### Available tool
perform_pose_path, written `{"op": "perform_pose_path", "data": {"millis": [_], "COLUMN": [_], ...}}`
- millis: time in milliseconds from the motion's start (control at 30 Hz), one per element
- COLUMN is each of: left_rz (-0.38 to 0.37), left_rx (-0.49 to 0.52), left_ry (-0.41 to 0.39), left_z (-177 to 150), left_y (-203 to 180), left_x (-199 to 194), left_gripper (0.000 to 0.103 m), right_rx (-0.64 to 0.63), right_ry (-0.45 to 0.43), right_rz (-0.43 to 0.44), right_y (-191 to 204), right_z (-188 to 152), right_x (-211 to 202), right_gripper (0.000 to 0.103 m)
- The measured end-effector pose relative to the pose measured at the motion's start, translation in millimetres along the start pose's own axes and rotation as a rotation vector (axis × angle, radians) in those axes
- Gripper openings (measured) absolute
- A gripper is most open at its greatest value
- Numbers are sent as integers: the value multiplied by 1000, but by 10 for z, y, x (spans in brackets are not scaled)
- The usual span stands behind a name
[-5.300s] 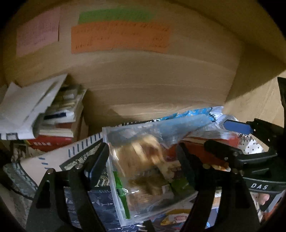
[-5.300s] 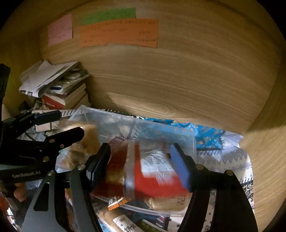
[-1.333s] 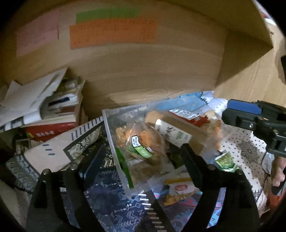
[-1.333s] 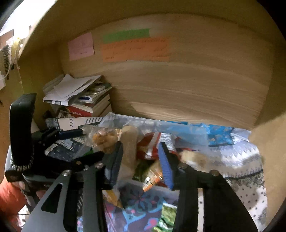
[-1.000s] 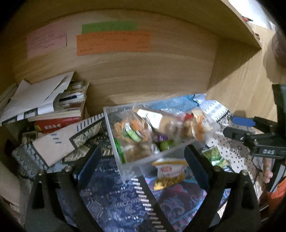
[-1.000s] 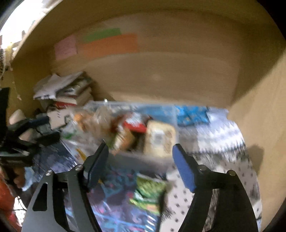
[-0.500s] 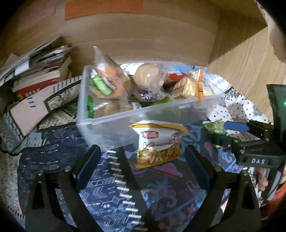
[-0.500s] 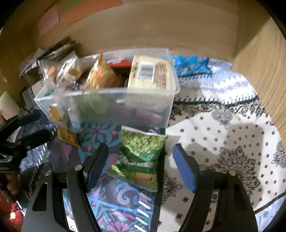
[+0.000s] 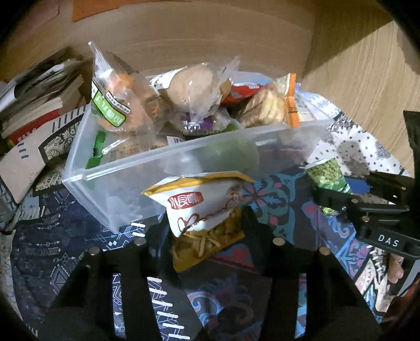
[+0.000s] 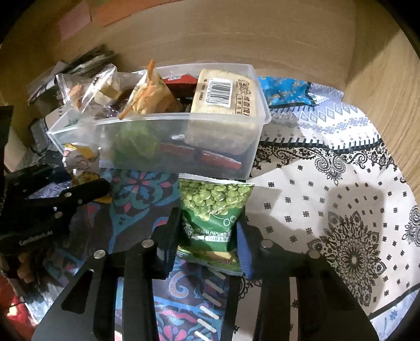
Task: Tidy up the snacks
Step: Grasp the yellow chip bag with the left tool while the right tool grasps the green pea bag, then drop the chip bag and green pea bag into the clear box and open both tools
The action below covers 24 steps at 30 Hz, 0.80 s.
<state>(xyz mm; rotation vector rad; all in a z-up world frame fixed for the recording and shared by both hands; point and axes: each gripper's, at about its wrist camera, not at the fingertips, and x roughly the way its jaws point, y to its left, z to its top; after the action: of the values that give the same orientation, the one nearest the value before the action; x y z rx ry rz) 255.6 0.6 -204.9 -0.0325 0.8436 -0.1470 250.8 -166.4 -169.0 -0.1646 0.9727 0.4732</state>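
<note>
My left gripper [image 9: 206,230] is clamped on a white-and-yellow snack bag [image 9: 203,209], which lies between its fingers, touching the near wall of the clear plastic bin [image 9: 162,168]. My right gripper [image 10: 210,236] is clamped on a green pea packet [image 10: 212,209], just in front of the same bin. Both rest on patterned cloth [image 10: 328,209]. The bin is full of wrapped snacks.

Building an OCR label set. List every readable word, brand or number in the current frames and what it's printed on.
"DAS": white label on the right gripper.
"GenRobot.AI", partly legible: left gripper.
Red logo on the yellow-and-white snack bag: Chinese characters, too blurred to read.
Green pea bag: print too small to read.
Barcode and characters on the beige pack: unreadable.
Sticky notes: unreadable.
</note>
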Motion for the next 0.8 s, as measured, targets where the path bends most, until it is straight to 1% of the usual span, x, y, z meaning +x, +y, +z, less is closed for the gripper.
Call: {"op": "perform_pose_path", "data": {"millis": [167,233,333,633,800], "left_rz": [-11,-21,-32,-73,-63], "left_rx": [18,23,32,45,65], "left_ry": [-24,-35,-64,-178,-244], "left_z": [-31,-30,-4,151,354], "left_y": [-18,-22,-60,-70,-68], "left_x": [-140,-225,-369,-899,-1098], "left_gripper": [38,36,36,35,35], "right_rx": [9,11,17,11,4], "right_ry": [-31,-49,-80,-203,-261], "right_rz": [5,6,11,26,31], "right_y": [35,47,54,37,49], "right_z": [-7,-16,-17,155,325], "right_x": [-153,-240,-382,-710,-816], "right_gripper": [34,34,34,34,34]}}
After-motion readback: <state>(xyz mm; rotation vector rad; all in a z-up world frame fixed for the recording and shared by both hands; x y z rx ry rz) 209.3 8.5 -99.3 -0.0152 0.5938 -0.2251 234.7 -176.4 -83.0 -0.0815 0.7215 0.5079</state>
